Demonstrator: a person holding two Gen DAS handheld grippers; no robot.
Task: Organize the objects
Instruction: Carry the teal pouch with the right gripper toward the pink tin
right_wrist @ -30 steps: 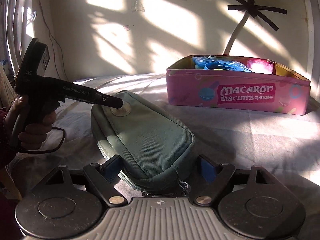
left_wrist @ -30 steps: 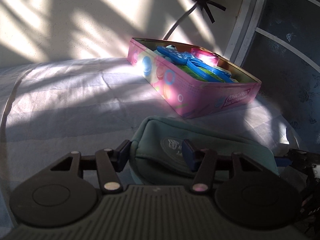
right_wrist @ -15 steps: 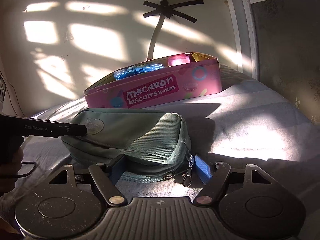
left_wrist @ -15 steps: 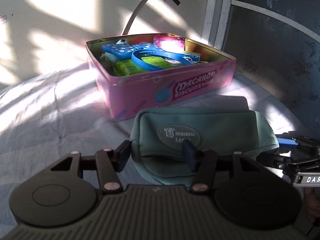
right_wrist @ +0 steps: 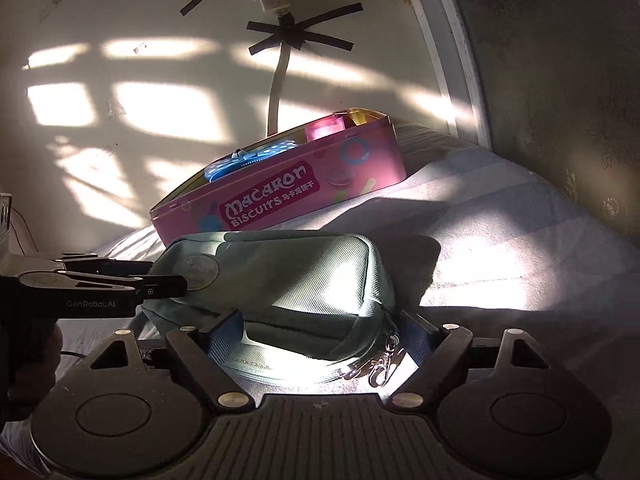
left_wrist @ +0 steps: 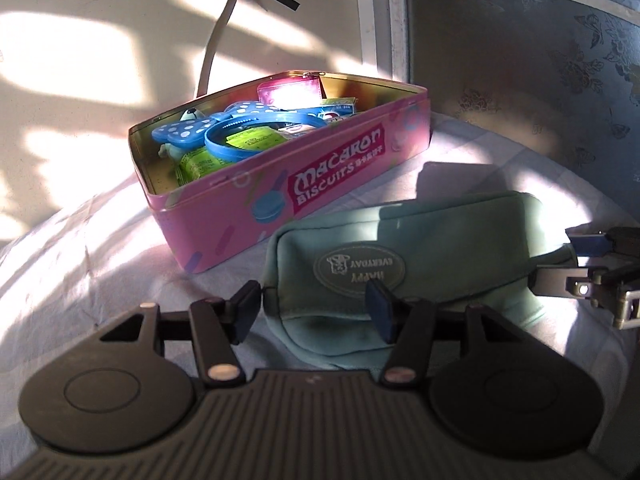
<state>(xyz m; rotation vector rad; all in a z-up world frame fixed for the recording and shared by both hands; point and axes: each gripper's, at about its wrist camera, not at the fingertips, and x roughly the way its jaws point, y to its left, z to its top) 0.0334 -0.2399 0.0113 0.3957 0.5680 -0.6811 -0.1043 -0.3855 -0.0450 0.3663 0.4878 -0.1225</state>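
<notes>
A teal fabric pouch [left_wrist: 404,248] with an oval badge lies just in front of the pink Macaron Biscuits tin [left_wrist: 288,192]. My left gripper [left_wrist: 314,310] is shut on the pouch's near end. My right gripper [right_wrist: 320,332] is shut on the pouch [right_wrist: 288,276] at its zipper end, with the zipper pull hanging by the right finger. The open tin [right_wrist: 280,200] holds a blue dotted bow headband [left_wrist: 240,124], green packets and a pink item. Each gripper shows in the other's view: the right one [left_wrist: 588,264] and the left one [right_wrist: 160,278].
A light cloth [left_wrist: 80,248] covers the surface. A wall with a taped cable [left_wrist: 216,52] stands behind the tin. A white door frame [left_wrist: 384,16] and a dark patterned panel [left_wrist: 520,60] rise at the right.
Both grippers have carried the pouch closer to the tin and swung round it; the pouch now sits right against the tin's front.
</notes>
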